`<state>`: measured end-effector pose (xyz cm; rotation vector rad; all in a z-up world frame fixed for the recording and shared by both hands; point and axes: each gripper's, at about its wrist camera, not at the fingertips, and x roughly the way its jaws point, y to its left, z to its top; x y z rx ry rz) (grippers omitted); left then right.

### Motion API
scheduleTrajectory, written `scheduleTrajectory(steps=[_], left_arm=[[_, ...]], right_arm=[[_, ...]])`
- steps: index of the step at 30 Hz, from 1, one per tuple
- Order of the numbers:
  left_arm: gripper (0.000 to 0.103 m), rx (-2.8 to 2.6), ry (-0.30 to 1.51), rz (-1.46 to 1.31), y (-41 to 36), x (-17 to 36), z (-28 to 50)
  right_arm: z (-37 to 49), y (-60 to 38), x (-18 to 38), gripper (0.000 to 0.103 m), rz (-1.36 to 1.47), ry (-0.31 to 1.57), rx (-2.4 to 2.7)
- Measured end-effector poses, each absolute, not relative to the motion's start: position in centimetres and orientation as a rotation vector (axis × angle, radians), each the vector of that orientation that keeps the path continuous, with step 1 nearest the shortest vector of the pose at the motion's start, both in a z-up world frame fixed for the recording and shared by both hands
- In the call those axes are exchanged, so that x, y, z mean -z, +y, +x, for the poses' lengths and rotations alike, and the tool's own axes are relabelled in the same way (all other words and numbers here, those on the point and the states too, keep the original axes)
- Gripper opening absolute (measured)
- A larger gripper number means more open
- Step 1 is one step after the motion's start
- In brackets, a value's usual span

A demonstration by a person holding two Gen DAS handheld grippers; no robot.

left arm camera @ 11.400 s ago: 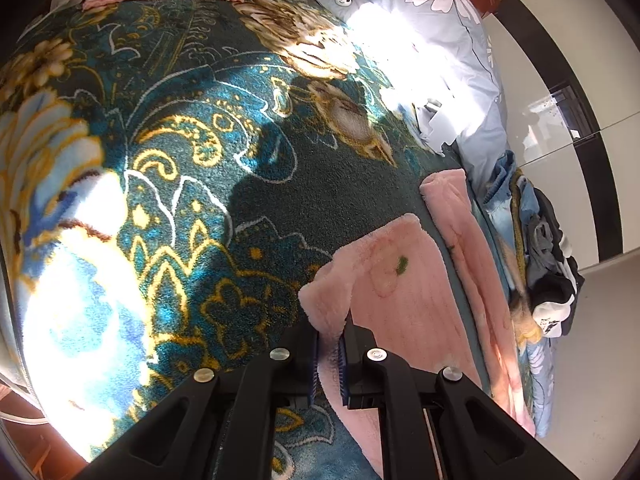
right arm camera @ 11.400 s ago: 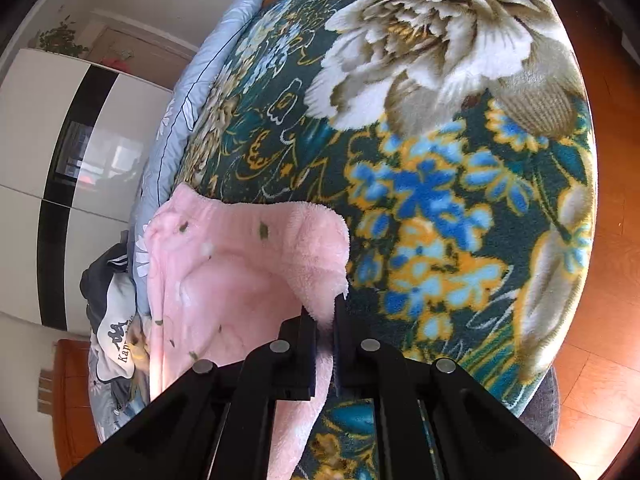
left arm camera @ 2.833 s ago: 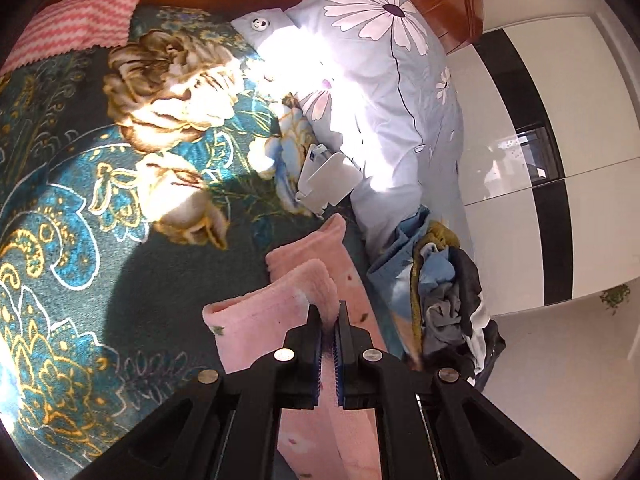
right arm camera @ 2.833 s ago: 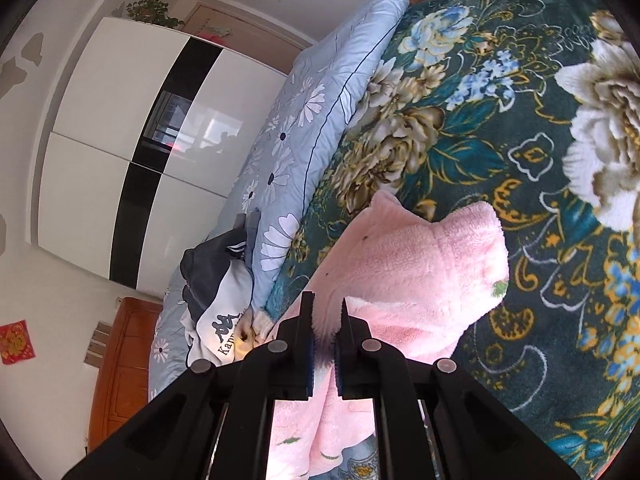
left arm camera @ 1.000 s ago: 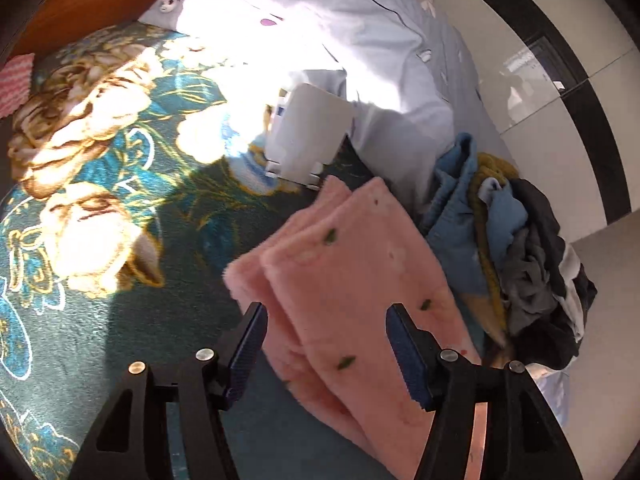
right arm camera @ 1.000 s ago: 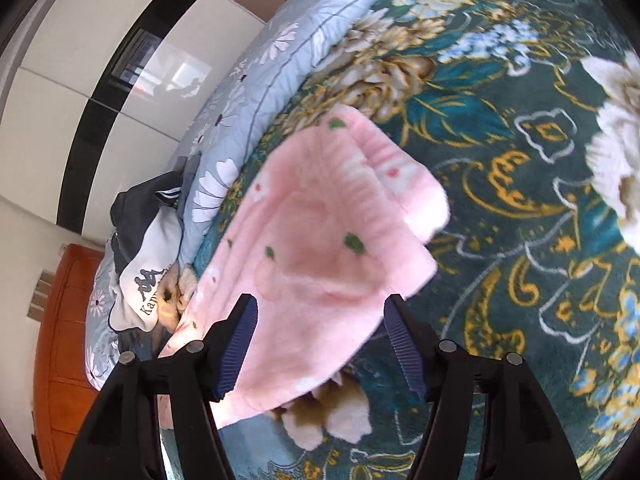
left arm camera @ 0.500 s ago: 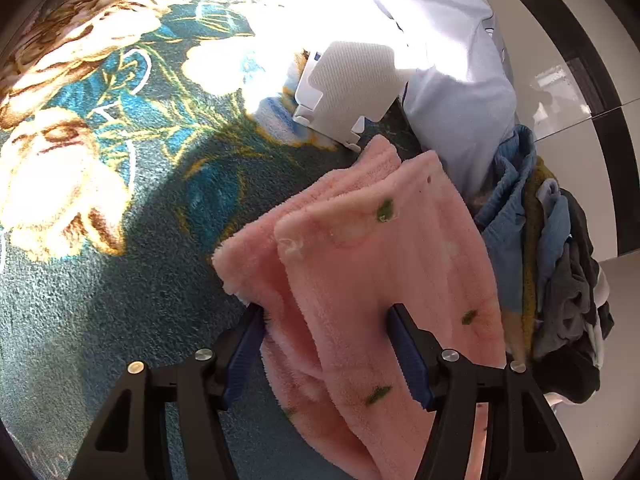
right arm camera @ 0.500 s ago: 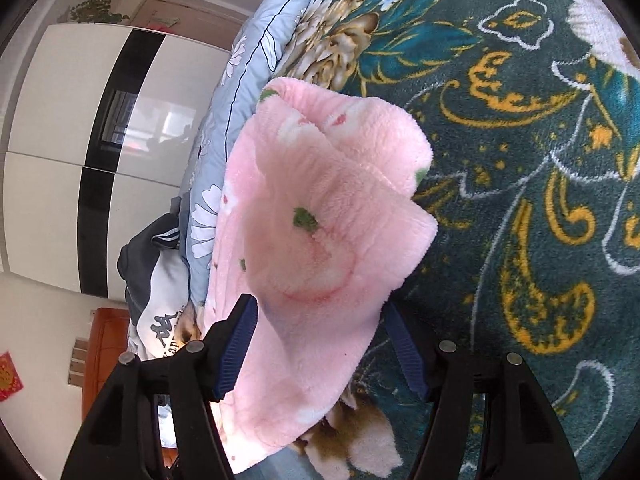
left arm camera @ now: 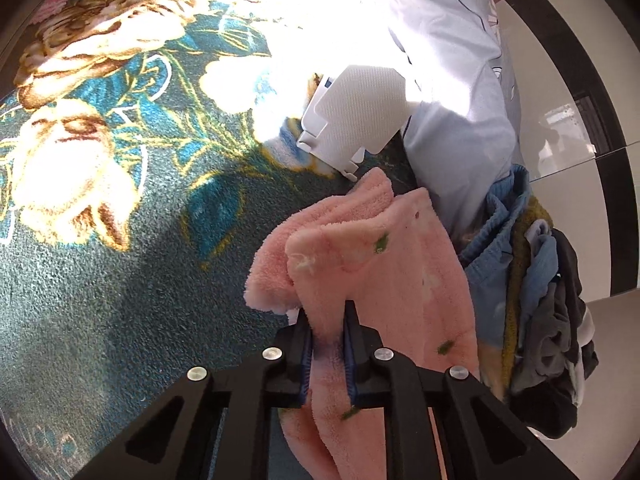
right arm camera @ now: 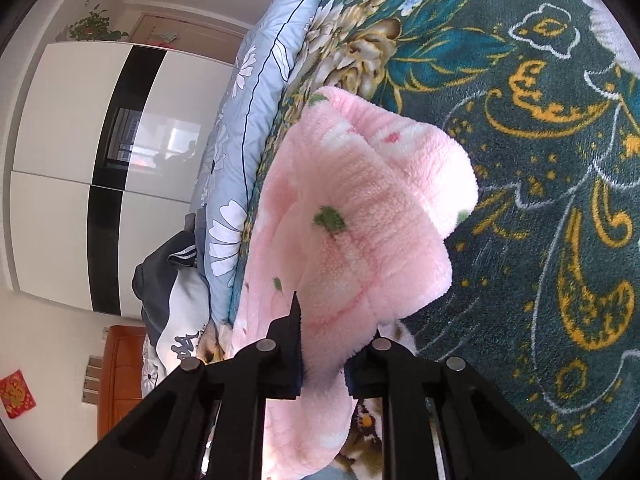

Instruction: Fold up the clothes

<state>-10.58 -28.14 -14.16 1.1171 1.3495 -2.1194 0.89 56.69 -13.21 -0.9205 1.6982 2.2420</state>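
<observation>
A pink fleece garment [left arm camera: 380,264] with small green specks lies folded into a long strip on the dark floral blanket [left arm camera: 120,264]. My left gripper [left arm camera: 327,316] is at one end of it, its jaws closing, and the pads pinch a thick fold of the fleece. In the right wrist view the same pink fleece garment [right arm camera: 360,208] bunches up over my right gripper [right arm camera: 326,332]. Its jaws are closing too, with the layered edge squeezed between them. The cloth covers the right fingertip.
A white plastic object [left arm camera: 356,120] lies just beyond the garment, beside a pale blue floral quilt [left arm camera: 452,60]. A heap of mixed clothes [left arm camera: 540,300] sits at the bed's edge. A white and black wardrobe [right arm camera: 80,160] stands behind. The floral blanket [right arm camera: 560,160] spreads to the right.
Both grippers stood wide open around the garment's ends; now both have sunk onto the fleece and their jaws have come together on it, bunching the cloth.
</observation>
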Motion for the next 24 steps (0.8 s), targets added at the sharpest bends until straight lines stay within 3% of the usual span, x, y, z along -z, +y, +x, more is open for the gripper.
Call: scheduleTrajectory(steps=[11,17,24], left_arm=[[0.010,2.366,1.420,1.021,-27.1,6.2,-8.2],[0.009,2.470,1.441,1.036,-26.9,3.8,-2.3],[0.010,2.451,1.287,1.180,-26.6,7.6,8.0]], right_arm=[[4.0,57.5,8.0,0.010,-0.868,1.644,-2.355],[8.4,59.6,6.2,0.010,-0.844,1.609,-2.372],[15.5,61.8,7.7,0.010,-0.934,1.527,-2.343]])
